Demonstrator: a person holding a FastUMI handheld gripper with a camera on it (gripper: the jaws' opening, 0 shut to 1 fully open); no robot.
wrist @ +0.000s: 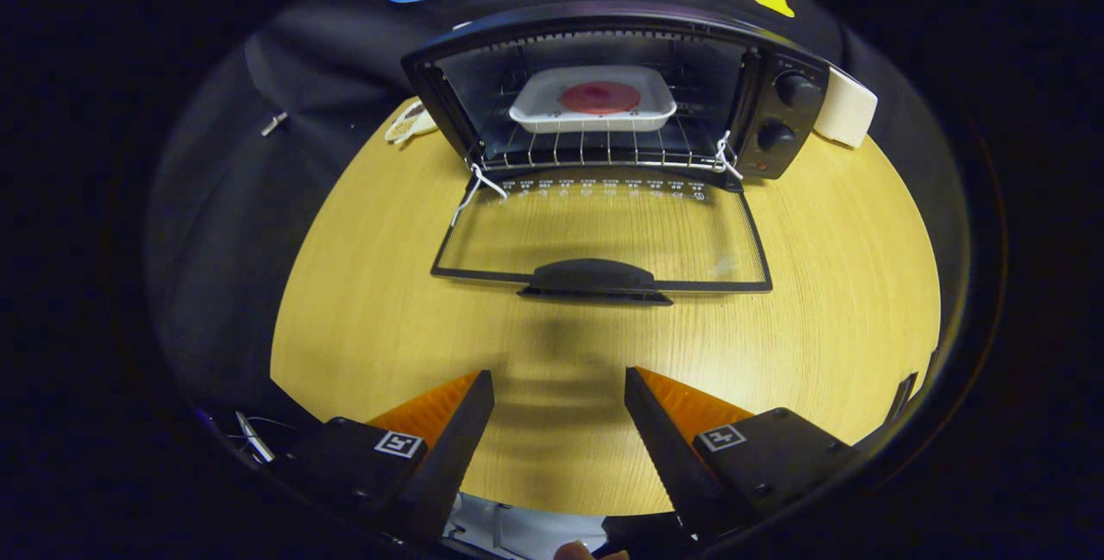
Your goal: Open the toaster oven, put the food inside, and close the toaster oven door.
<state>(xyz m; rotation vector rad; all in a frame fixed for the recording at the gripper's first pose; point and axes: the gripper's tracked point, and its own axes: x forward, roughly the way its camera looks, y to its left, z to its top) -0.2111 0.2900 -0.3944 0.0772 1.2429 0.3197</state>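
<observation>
A black toaster oven (776, 111) stands at the far side of the round wooden table (362, 310). Its glass door (604, 236) lies folded down flat toward me, the dark handle (595, 277) at its near edge. Inside, on the wire rack (595, 148), sits a white square dish (593, 103) with a round red piece of food (600, 97) in it. My gripper (559, 387) hovers over the table well short of the door handle, open, with nothing between its fingers.
Two knobs (795, 91) are on the oven's right panel. A white block (845, 107) stands behind the oven on the right, and a small packet (410, 122) lies to its left. White strings (473, 185) hang at the door hinges.
</observation>
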